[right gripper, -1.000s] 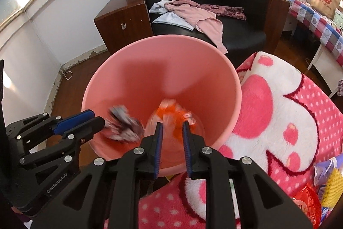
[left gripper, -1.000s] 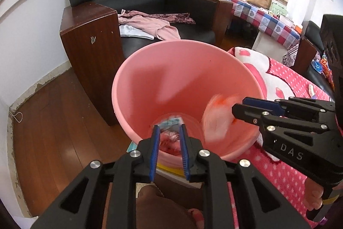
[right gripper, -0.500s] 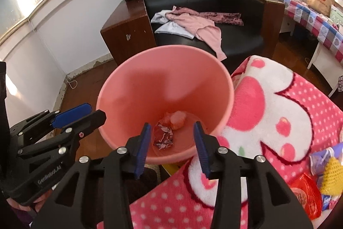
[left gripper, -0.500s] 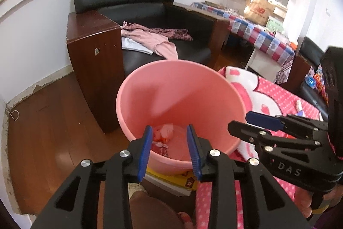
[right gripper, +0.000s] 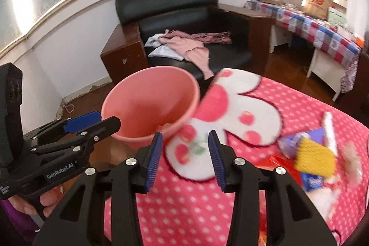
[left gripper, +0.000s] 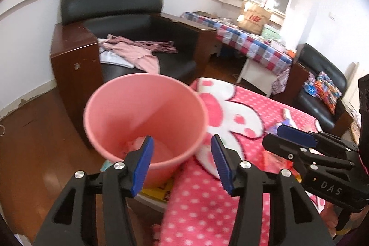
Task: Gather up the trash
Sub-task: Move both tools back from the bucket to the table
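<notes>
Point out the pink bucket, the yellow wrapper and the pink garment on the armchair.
pink bucket (left gripper: 147, 107): left wrist view, inner back wall.
yellow wrapper (right gripper: 314, 157): right wrist view, middle of its yellow face.
pink garment (right gripper: 189, 47): right wrist view, middle of the crumpled cloth.

The trash pile on the pink blanket is smeared, so I can't tell what each piece is. The bucket looks fuzzy, and the bits at its bottom are half hidden behind a blue finger pad.
</notes>
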Tool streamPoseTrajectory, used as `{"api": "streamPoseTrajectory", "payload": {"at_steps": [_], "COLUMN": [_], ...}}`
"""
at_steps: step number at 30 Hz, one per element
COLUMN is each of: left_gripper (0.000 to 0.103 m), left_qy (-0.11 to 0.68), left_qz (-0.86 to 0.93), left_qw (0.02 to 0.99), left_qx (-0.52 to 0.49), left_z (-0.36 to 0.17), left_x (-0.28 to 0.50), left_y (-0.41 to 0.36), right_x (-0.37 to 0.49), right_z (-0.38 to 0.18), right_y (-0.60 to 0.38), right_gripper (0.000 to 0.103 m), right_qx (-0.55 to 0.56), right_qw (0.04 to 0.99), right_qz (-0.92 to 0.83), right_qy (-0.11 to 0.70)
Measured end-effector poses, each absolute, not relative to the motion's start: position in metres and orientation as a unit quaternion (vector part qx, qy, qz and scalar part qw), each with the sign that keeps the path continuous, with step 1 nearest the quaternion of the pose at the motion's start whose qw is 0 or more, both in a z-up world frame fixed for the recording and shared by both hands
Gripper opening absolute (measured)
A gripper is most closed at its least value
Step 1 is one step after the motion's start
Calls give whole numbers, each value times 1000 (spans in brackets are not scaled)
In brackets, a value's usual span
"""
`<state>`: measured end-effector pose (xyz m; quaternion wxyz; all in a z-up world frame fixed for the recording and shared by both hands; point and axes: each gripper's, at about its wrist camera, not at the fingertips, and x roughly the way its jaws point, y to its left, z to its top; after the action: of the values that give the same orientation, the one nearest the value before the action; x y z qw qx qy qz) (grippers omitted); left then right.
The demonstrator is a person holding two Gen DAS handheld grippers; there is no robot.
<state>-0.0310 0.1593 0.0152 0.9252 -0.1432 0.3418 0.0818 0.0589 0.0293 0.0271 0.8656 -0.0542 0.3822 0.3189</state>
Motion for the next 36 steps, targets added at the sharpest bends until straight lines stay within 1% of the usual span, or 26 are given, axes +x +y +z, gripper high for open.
{"api": "streamPoseTrajectory", "payload": {"at_steps": [3, 5, 7, 12, 20, 28, 36], "left_gripper": [51, 51, 51, 51, 51, 51, 51], "left_qy": [342, 344, 349, 359, 368, 377, 368], "left_qz": [62, 49, 34, 3, -42, -88, -104], "left_qw": [927, 927, 926, 926, 925, 919, 923], "left_qx": [-142, -140, -136, -117, -85, -77, -40], "left_z": [17, 17, 16, 14, 13, 12, 14], "left_x": [-29, -27, -25, -19, -4, 11, 34], "left_y": [140, 128, 114, 83, 40, 6, -24], "right_x": [55, 52, 48, 42, 41, 39, 46], "right_z": [29, 30, 31, 28, 9, -6, -17], "right_y": [6, -14, -34, -82, -154, -192, -215], "right_gripper": [43, 48, 50, 51, 51, 51, 51], "right_qx": [-52, -47, -44, -33, -1, 16, 36], "right_qw": [874, 880, 887, 901, 909, 910, 910], "right_qz": [301, 288, 272, 232, 166, 135, 118], "right_qy": [378, 375, 369, 365, 382, 391, 396]}}
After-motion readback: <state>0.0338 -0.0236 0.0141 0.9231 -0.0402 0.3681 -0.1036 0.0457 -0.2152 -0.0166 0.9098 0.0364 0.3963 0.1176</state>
